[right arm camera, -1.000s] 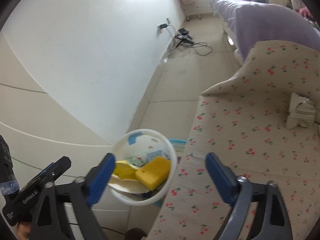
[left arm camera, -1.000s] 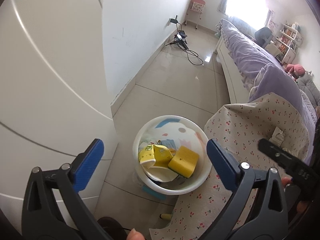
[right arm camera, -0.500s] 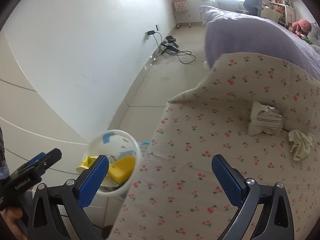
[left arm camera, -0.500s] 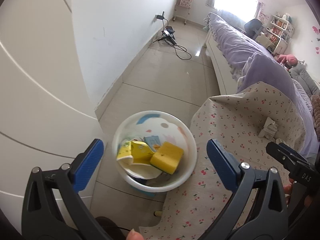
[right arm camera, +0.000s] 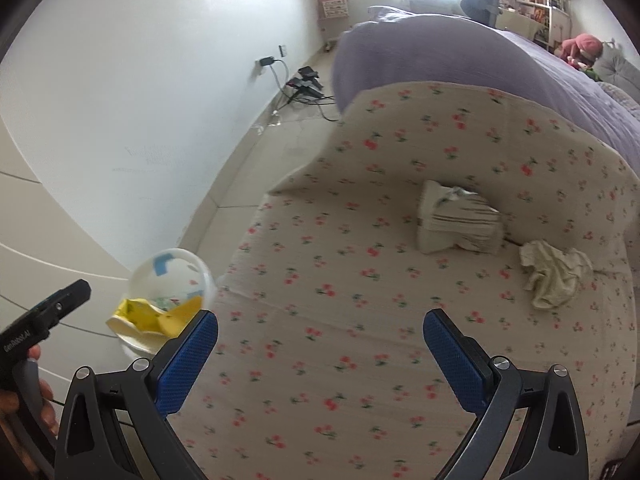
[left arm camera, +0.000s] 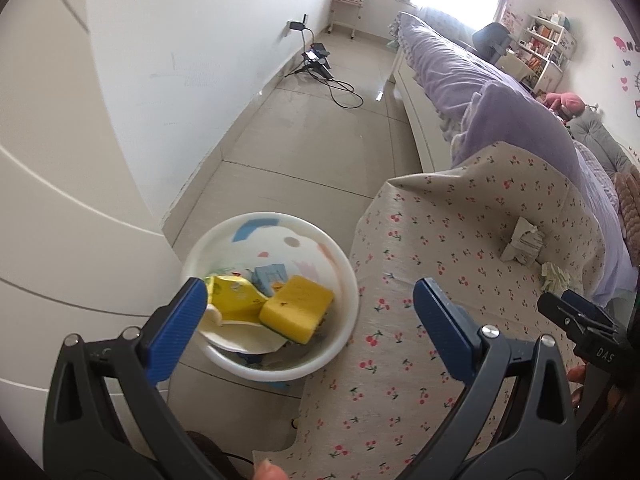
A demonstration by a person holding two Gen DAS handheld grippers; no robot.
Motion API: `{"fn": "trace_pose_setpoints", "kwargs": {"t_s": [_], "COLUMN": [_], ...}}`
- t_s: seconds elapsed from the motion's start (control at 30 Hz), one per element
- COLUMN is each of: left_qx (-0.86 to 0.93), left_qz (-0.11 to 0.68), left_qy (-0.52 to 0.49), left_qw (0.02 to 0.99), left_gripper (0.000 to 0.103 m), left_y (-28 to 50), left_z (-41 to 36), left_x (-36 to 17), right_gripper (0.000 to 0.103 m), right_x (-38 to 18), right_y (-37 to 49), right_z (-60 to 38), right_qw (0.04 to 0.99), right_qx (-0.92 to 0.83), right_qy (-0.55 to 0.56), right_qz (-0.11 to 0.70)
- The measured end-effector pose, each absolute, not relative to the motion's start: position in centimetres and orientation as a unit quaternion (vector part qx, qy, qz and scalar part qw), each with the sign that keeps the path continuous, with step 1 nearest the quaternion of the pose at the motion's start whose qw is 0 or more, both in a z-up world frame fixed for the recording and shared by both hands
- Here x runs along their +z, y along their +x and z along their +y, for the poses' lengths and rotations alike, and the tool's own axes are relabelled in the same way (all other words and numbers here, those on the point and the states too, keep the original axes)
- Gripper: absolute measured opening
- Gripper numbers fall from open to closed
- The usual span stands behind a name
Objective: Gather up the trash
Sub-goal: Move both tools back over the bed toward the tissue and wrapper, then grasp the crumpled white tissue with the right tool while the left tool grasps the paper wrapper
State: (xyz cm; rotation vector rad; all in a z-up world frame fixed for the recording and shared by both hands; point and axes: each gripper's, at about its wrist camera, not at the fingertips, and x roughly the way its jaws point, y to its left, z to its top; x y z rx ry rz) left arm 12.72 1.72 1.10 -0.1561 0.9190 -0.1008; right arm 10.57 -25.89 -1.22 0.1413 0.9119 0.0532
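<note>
A crumpled striped paper wad [right arm camera: 460,222] and a crumpled pale tissue [right arm camera: 554,274] lie just beside each other on the cherry-print sheet [right arm camera: 340,280], at about one o'clock from the right gripper [right arm camera: 320,354], whose fingers are spread wide with nothing between them. At its nine o'clock, on the floor beside the bed, the white bin [left arm camera: 276,236] holds a yellow sponge [left arm camera: 296,308] and a yellow wrapper [left arm camera: 234,296]. The left gripper [left arm camera: 310,330] hangs above it, fingers spread and empty.
</note>
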Motion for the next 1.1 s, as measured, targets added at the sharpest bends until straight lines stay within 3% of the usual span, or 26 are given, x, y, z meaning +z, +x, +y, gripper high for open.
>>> {"fn": "trace_pose_setpoints", "kwargs": {"t_s": [0.6,1.1], "left_qx": [-0.097,-0.165], "left_qz": [0.430,0.385], "left_qy": [-0.014,0.057], "left_qw": [0.897,0.906], "left_gripper": [0.102,0.102], "left_y": [13.6,15.4], "left_z": [-7.1,-17.5], "left_x": [-0.2,-1.9], "right_gripper": [0.103,0.103], "right_x": [-3.5,-7.1], "right_y": [8.3,9.7], "right_z": [-37.5,-45.8], "right_qw": [0.906,0.879], "right_qx": [-0.084,-0.125], "right_qy": [0.088,0.165], "right_qz": [0.405,0.430]}}
